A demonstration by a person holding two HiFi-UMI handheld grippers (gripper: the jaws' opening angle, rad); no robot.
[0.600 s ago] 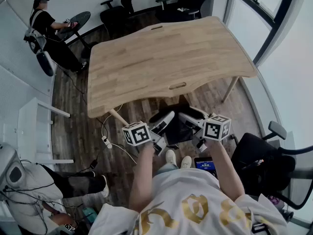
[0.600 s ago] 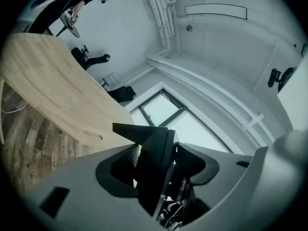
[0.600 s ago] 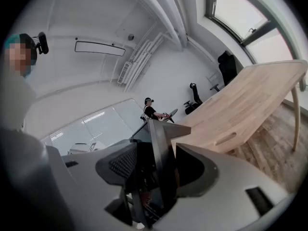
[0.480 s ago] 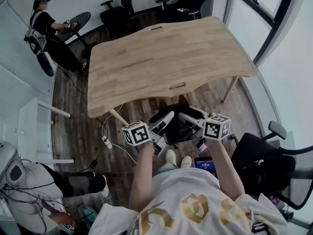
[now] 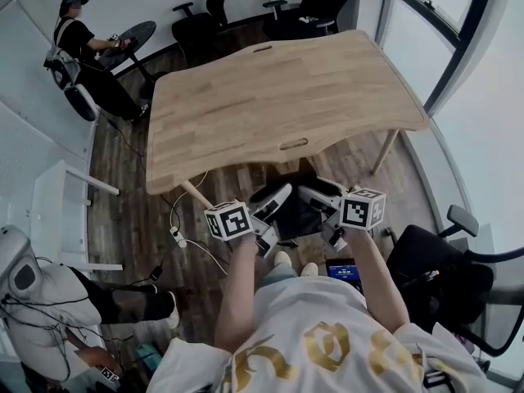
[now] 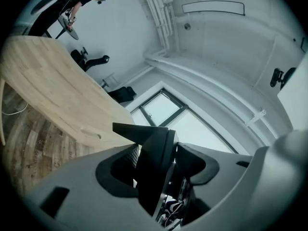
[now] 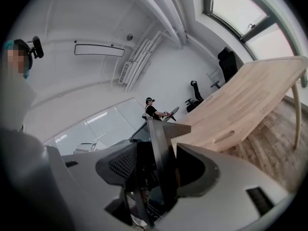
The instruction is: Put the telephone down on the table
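Note:
In the head view a black telephone (image 5: pixel 296 213) hangs between my two grippers, just in front of the near edge of the wooden table (image 5: pixel 278 97) and below its top. My left gripper (image 5: pixel 274 223) holds its left side and my right gripper (image 5: pixel 326 215) its right side. In the left gripper view a black edge of the telephone (image 6: pixel 154 162) fills the gap between the jaws, with the table (image 6: pixel 53 90) beyond. The right gripper view shows the same: the telephone (image 7: pixel 161 167) clamped between the jaws and the table (image 7: pixel 250 90) ahead.
A person (image 5: pixel 78 35) sits by a small round table at the back left. Black office chairs (image 5: pixel 196 23) stand behind the table and another chair (image 5: pixel 434 268) is at my right. Cables (image 5: pixel 176 236) lie on the wooden floor under the table's near left corner.

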